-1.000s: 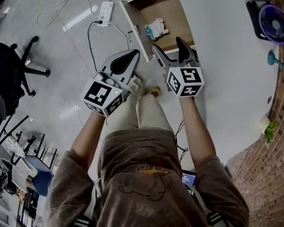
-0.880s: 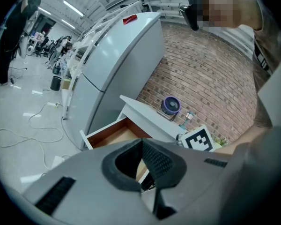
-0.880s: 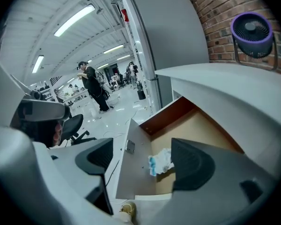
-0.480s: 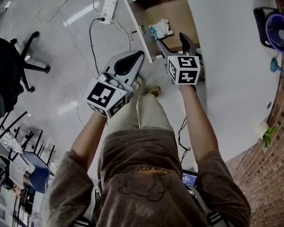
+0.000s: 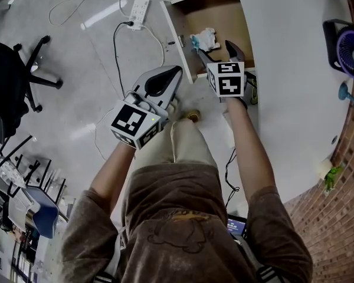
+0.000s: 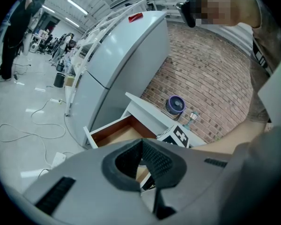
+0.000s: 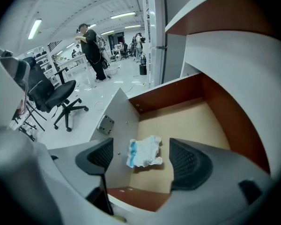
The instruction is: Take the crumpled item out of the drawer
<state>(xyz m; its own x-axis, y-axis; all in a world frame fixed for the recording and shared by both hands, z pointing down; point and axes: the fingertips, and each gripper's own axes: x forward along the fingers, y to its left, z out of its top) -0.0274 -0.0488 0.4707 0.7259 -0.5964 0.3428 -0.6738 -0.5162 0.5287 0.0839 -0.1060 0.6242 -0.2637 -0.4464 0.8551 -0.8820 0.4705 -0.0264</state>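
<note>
Jaws of right gripper apart over crumpled item in drawer.

I see the crumpled item in the drawer, by its left wall, just ahead of my right hand-held gripper. My left hand-held gripper sits outside, left of the drawer.

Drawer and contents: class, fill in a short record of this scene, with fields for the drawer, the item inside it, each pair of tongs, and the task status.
drawer: pulled open, brown floor, white walls
crumpled item: white and blue, lying on the drawer floor beside one wall
right tongs: open, aimed into the drawer, item framed between the jaws but not gripped
left tongs: shut, empty, held outside the drawer
task status: item not yet picked up
</note>
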